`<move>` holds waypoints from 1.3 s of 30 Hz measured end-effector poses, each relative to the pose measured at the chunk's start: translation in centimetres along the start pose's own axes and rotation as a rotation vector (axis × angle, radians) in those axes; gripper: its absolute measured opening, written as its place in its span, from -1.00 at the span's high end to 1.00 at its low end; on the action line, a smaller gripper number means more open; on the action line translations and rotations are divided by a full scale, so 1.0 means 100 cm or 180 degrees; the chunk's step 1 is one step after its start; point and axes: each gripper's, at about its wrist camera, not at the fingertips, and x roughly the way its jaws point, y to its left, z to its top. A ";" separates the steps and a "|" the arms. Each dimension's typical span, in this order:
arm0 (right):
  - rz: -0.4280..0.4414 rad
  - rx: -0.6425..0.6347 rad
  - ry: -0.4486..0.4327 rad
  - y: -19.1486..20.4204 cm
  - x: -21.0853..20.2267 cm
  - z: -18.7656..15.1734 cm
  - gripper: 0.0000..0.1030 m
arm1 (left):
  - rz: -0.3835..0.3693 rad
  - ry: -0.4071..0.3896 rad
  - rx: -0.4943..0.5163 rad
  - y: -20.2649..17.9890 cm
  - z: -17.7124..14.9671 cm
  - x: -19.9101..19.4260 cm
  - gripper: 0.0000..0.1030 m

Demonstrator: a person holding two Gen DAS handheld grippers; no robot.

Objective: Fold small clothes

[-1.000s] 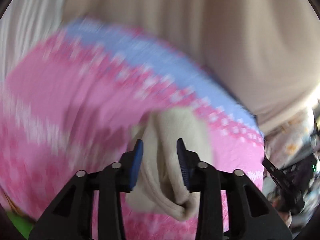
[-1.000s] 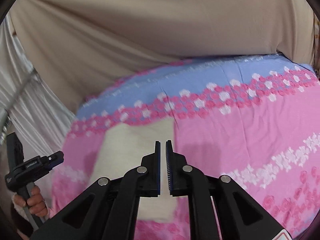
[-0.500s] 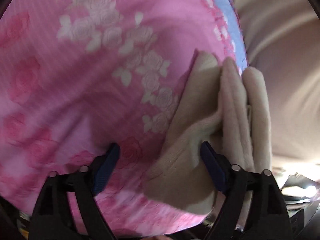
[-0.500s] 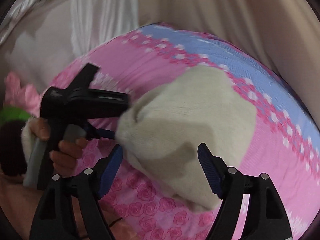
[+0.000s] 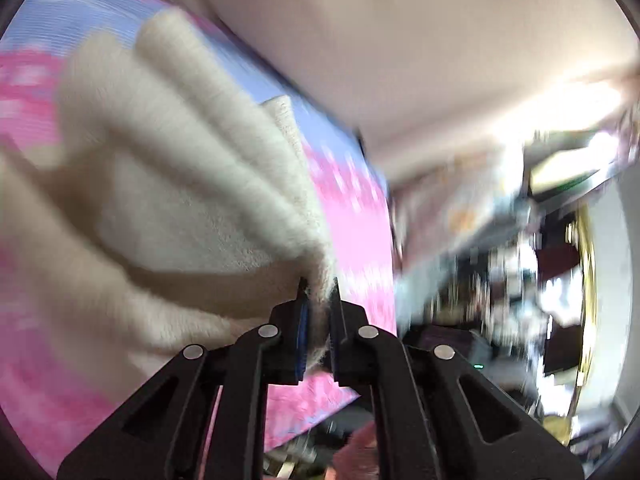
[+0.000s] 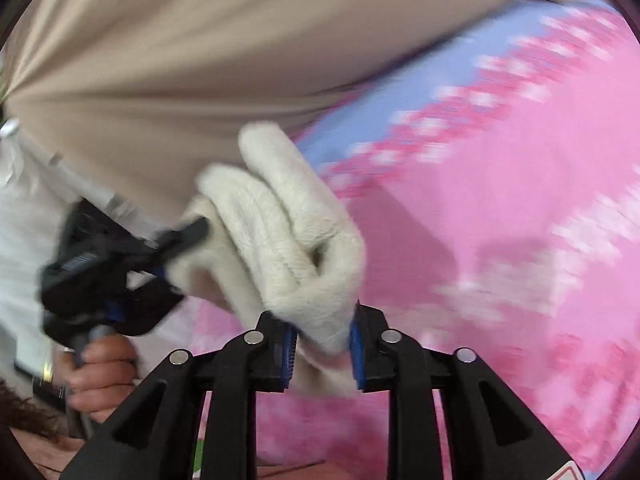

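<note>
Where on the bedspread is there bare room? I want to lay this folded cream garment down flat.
Free: the pink floral bedspread right of the cream garment, bordered beyond by its blue band and the beige curtain. Crowded: left side, where left gripper and right gripper both pinch the garment.
</note>
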 end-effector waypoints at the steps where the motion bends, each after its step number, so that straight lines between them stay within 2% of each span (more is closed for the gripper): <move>1: -0.0350 0.0107 -0.0025 -0.032 -0.001 -0.003 0.43 | 0.0046 0.0207 0.0034 -0.010 -0.006 0.036 0.83; 2: -0.0670 0.0265 -0.0007 -0.066 -0.003 -0.006 0.43 | 0.0135 0.0425 0.0063 -0.019 -0.015 0.075 0.81; 3: -0.0776 0.0410 -0.0024 -0.085 -0.008 -0.008 0.43 | 0.0277 0.0533 0.0129 -0.027 -0.025 0.101 0.80; 4: -0.0786 0.0552 -0.0097 -0.098 -0.020 -0.010 0.43 | 0.0343 0.0569 0.0174 -0.033 -0.034 0.114 0.80; 6: -0.0571 0.0504 -0.0294 -0.095 -0.048 -0.009 0.39 | 0.0197 0.0577 0.0373 -0.051 -0.057 0.113 0.73; 8: -0.0481 0.0289 -0.0355 -0.077 -0.060 -0.002 -0.09 | 0.0217 0.0474 0.0536 -0.055 -0.066 0.095 0.59; 9: -0.0438 0.0154 -0.0374 -0.063 -0.060 0.004 -0.47 | 0.0226 0.0346 0.0561 -0.052 -0.061 0.080 0.33; 10: -0.0385 0.0015 -0.0358 -0.051 -0.055 0.012 -0.52 | 0.0257 0.0233 0.0559 -0.049 -0.062 0.066 0.08; 12: -0.0278 -0.0266 -0.0190 -0.029 -0.034 0.026 -0.57 | 0.0447 -0.0089 0.0454 -0.028 -0.062 0.032 0.03; 14: -0.0333 -0.0409 0.0096 -0.021 0.006 0.037 -0.65 | 0.0591 -0.0287 0.0290 -0.001 -0.047 0.012 0.03; 17: -0.0408 -0.0273 0.0682 -0.034 0.076 0.039 -0.68 | 0.0774 -0.0546 -0.0065 0.053 -0.032 -0.019 0.00; 18: -0.0415 -0.0159 0.0845 -0.036 0.094 0.035 -0.64 | 0.0822 -0.0600 -0.0264 0.077 -0.035 -0.031 0.00; 19: -0.0383 -0.0161 0.0866 -0.032 0.101 0.031 -0.06 | 0.0805 -0.0602 -0.0393 0.090 -0.039 -0.035 0.00; 20: -0.0227 -0.0234 0.0936 -0.019 0.106 0.031 0.43 | 0.0762 -0.0600 -0.0562 0.103 -0.046 -0.041 0.00; 22: 0.0004 -0.0252 0.0806 0.005 0.090 0.038 0.60 | 0.0603 -0.0616 -0.0929 0.128 -0.063 -0.053 0.00; 24: 0.0185 -0.0412 0.0473 0.028 0.048 0.051 0.64 | 0.0416 -0.0667 -0.1213 0.142 -0.083 -0.064 0.00; 26: 0.0093 -0.0504 0.0275 0.025 0.019 0.057 0.64 | 0.0251 -0.0713 -0.1370 0.145 -0.091 -0.060 -0.02; 27: -0.0203 -0.0636 0.0229 0.011 0.013 0.056 0.62 | 0.0198 -0.0729 -0.1442 0.147 -0.093 -0.057 -0.07; 28: -0.0446 -0.0706 0.0276 -0.004 0.023 0.057 0.56 | 0.0190 -0.0741 -0.1479 0.147 -0.094 -0.051 -0.13; 29: -0.0644 -0.0703 0.0498 -0.031 0.040 0.052 0.53 | 0.0230 -0.0760 -0.1465 0.147 -0.092 -0.045 -0.14; 30: -0.0809 -0.0632 0.0700 -0.053 0.057 0.049 0.51 | 0.0273 -0.0785 -0.1447 0.145 -0.090 -0.039 -0.17; 31: -0.0885 -0.0536 0.0821 -0.070 0.070 0.047 0.39 | 0.0340 -0.0810 -0.1425 0.144 -0.086 -0.032 -0.21; 33: -0.0686 -0.0410 0.0721 -0.074 0.066 0.049 0.27 | 0.0462 -0.0804 -0.1378 0.144 -0.073 -0.016 -0.21; 35: -0.0665 -0.0533 0.0484 -0.061 0.053 0.060 -0.16 | 0.0588 -0.0828 -0.1296 0.141 -0.057 -0.003 -0.26; 36: -0.0703 -0.0620 0.0359 -0.056 0.048 0.067 -0.58 | 0.0615 -0.0840 -0.1276 0.141 -0.053 0.001 -0.40; 37: -0.0721 -0.0712 0.0283 -0.053 0.048 0.074 -0.70 | 0.0628 -0.0846 -0.1247 0.140 -0.047 0.007 -0.59; 39: -0.0568 -0.0761 0.0520 -0.058 0.072 0.087 -0.70 | 0.0695 -0.0796 -0.1258 0.143 -0.037 0.023 -0.69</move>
